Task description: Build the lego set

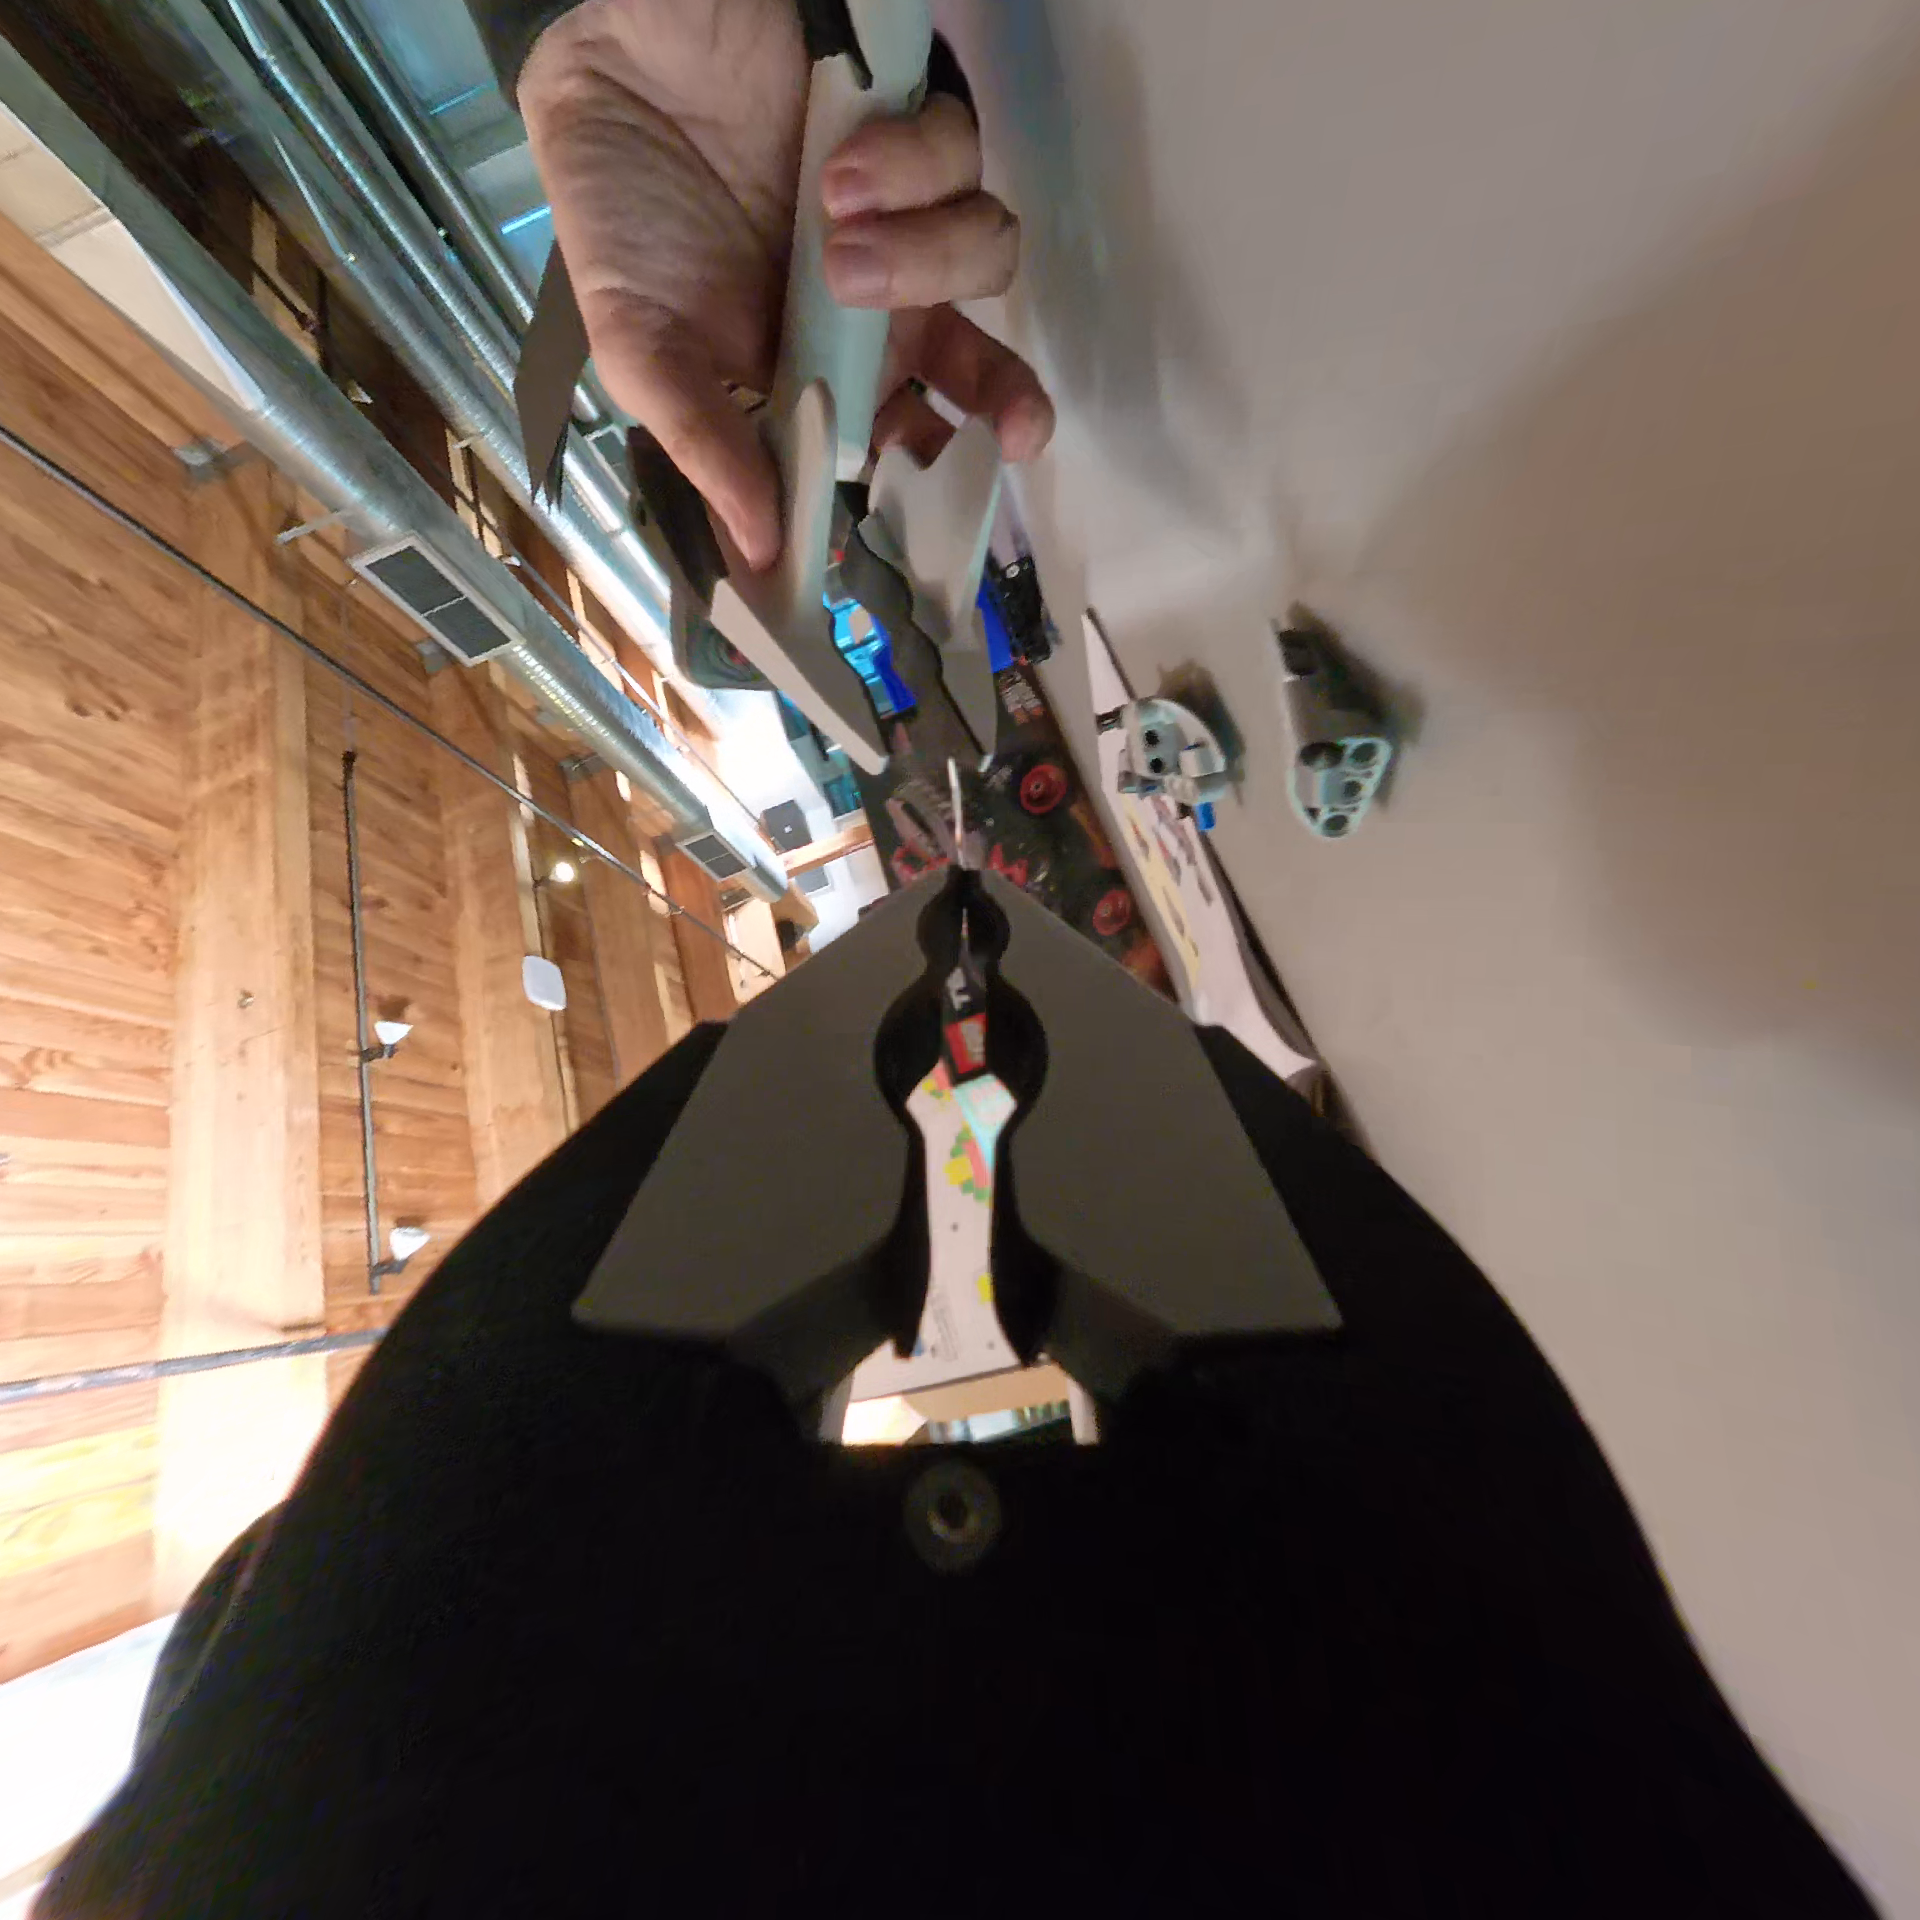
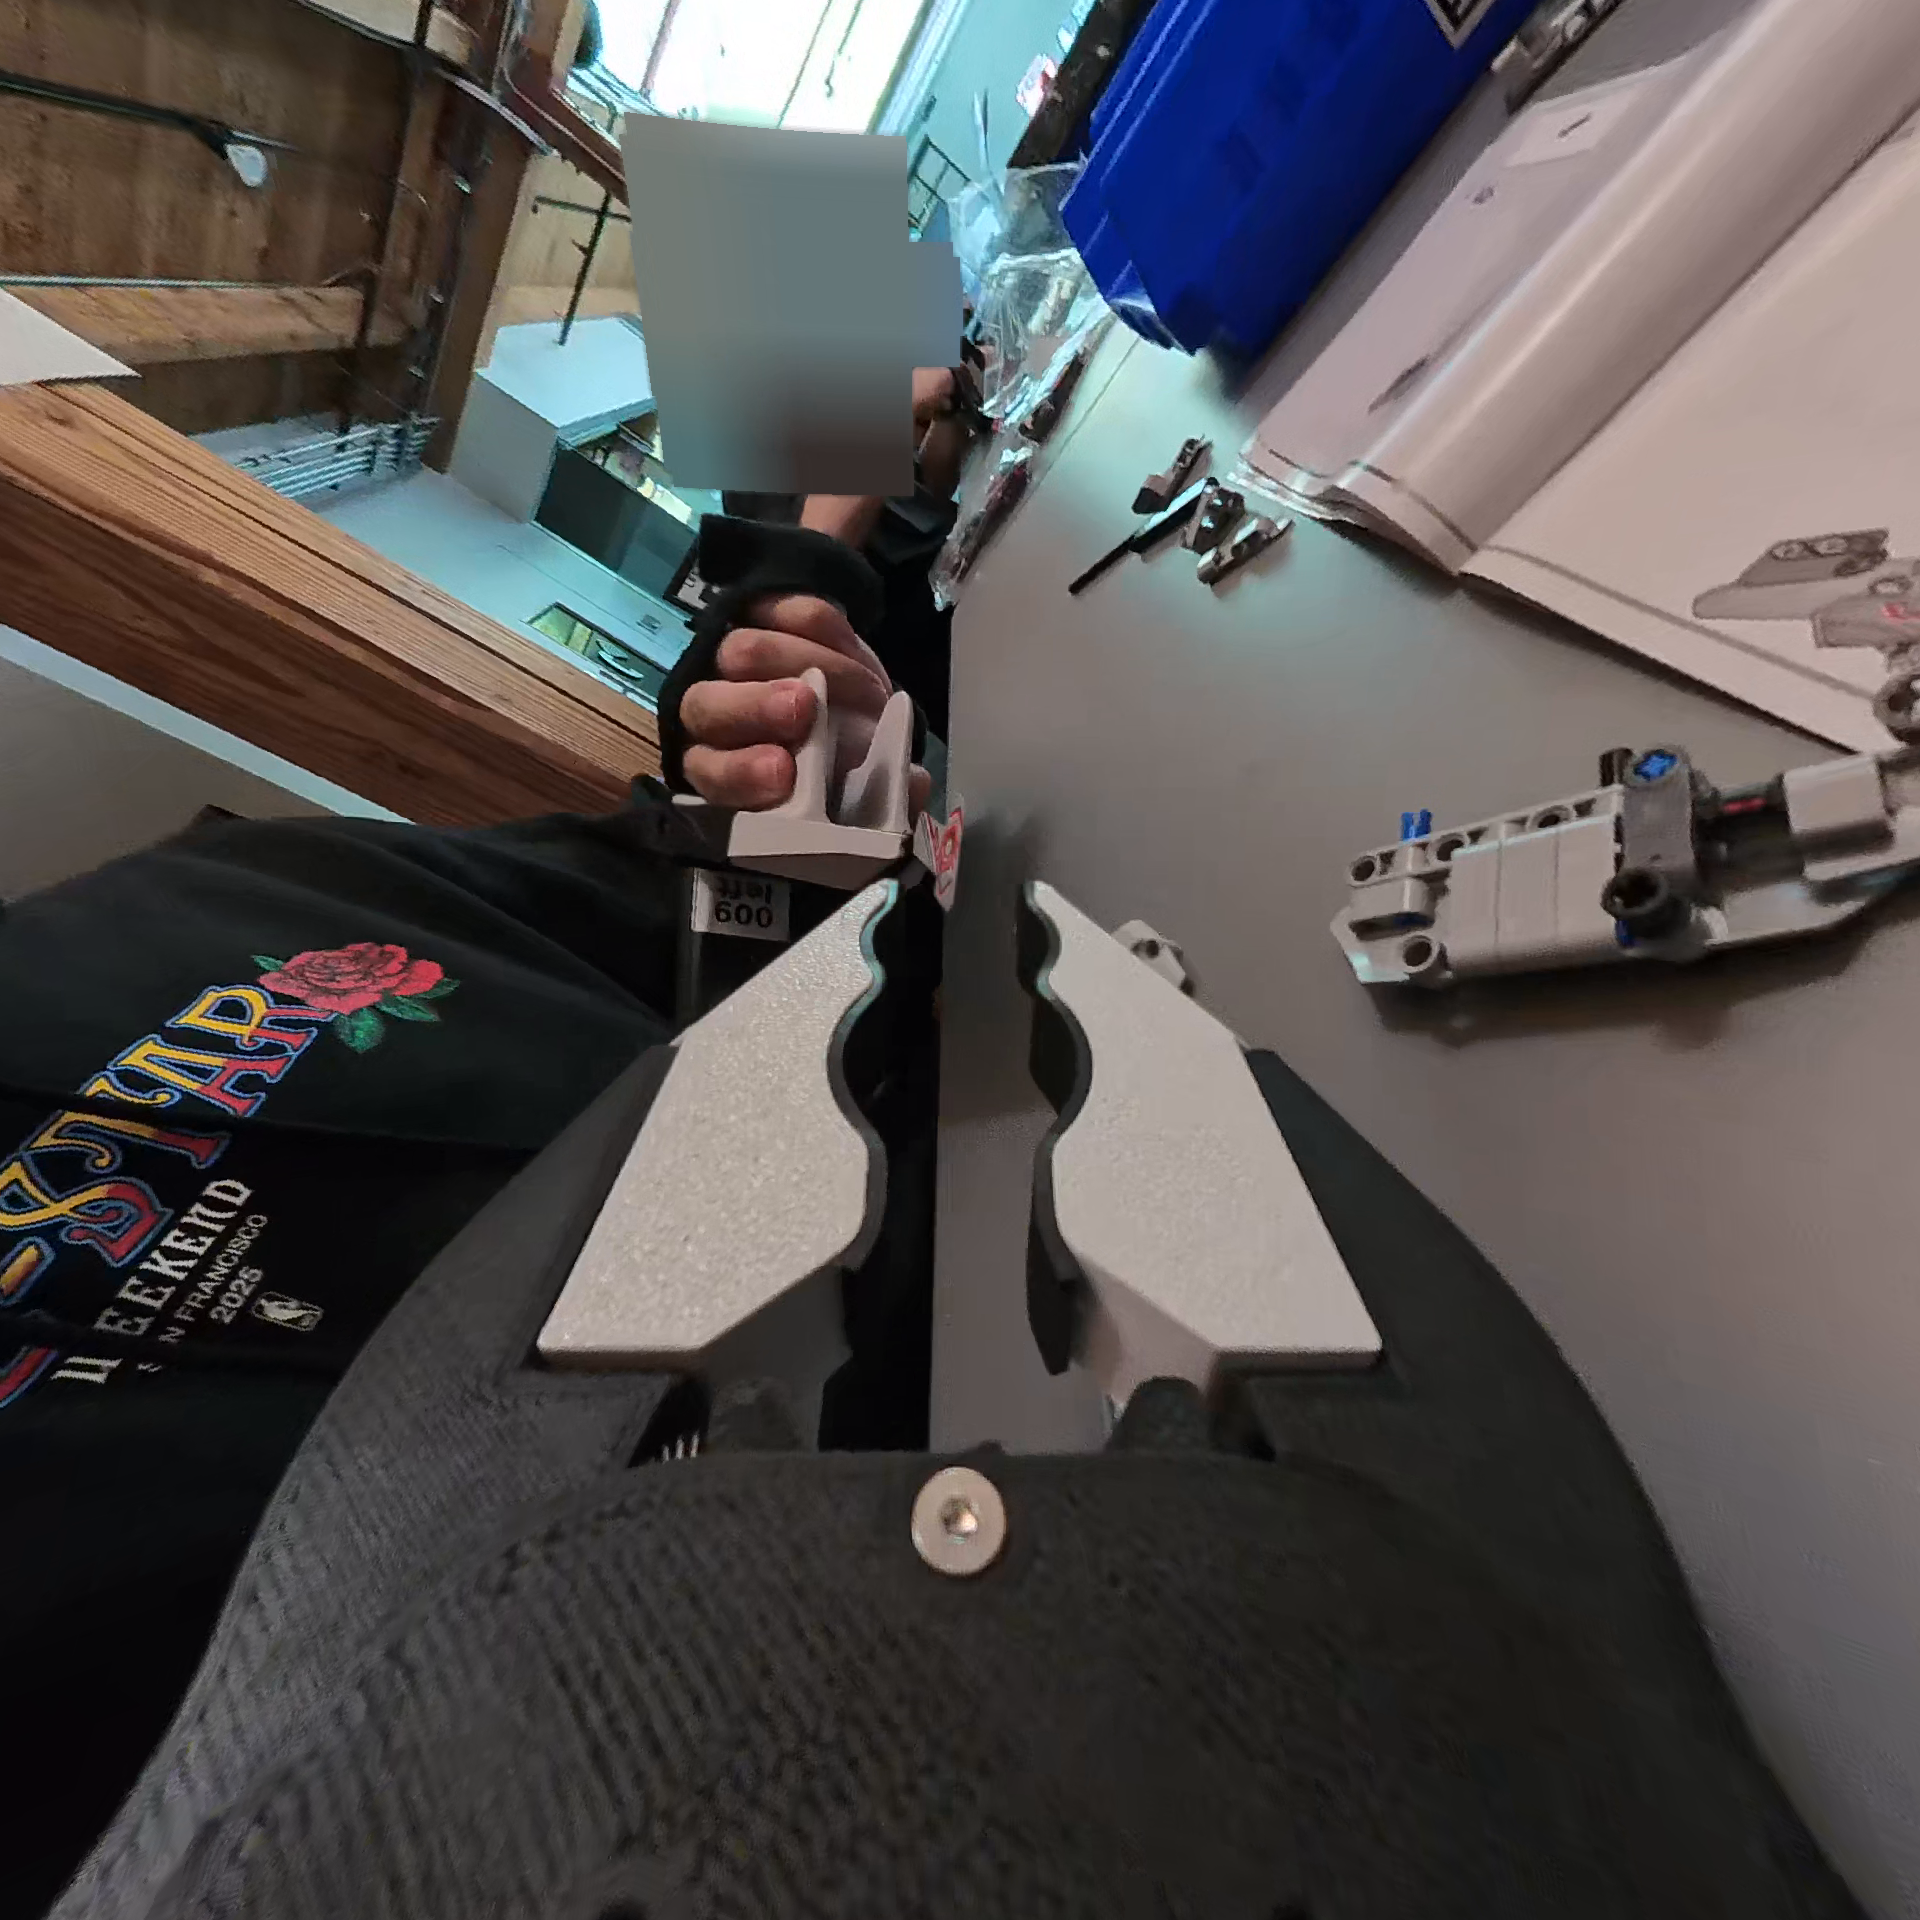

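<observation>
Lego booklet clamped in left tongs.

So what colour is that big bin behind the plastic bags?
Bright blue. The bin shows best in the right wrist view.

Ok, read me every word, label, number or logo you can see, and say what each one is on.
I can't repeat writing, only say where it is.
Thin printed paper sheet pinched in the left claw: a red logo.
White sticker on the left claw's body: a short code.
Black sweatshirt: multicoloured lettering beside a red rose.
Blue plastic bin: a label, cut off at the picture's edge.
Right claw: none.
</observation>
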Motion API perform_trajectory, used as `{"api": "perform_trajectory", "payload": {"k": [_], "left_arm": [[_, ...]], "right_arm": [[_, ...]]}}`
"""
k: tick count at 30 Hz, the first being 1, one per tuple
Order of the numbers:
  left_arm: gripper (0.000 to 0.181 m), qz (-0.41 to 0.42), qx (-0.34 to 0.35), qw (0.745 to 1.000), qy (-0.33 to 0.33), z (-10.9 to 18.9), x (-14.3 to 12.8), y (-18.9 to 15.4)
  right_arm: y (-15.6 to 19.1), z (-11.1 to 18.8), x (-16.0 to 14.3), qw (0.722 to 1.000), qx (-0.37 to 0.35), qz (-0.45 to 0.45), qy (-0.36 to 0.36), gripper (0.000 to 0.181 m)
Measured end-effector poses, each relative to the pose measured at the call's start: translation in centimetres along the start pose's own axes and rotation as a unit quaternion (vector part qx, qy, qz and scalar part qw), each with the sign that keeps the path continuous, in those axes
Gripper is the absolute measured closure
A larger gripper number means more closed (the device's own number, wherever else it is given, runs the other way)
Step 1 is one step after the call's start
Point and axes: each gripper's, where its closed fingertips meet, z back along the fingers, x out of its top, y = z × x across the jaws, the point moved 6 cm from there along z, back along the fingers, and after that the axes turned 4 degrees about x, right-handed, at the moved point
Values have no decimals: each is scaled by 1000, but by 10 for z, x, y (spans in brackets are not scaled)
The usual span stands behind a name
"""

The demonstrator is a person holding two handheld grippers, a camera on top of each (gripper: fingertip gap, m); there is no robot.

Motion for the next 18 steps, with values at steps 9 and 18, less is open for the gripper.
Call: {"api": "perform_trajectory", "payload": {"k": [9,18], "left_arm": [[181,9,-9,999,-34,0,9,-13],[181,0,-2,1000,-30,2,10,-16]], "right_arm": [[-8,-10,-15,998,20,-6,53,171],[-12,-15,-17,997,11,-5,76,177]]}}
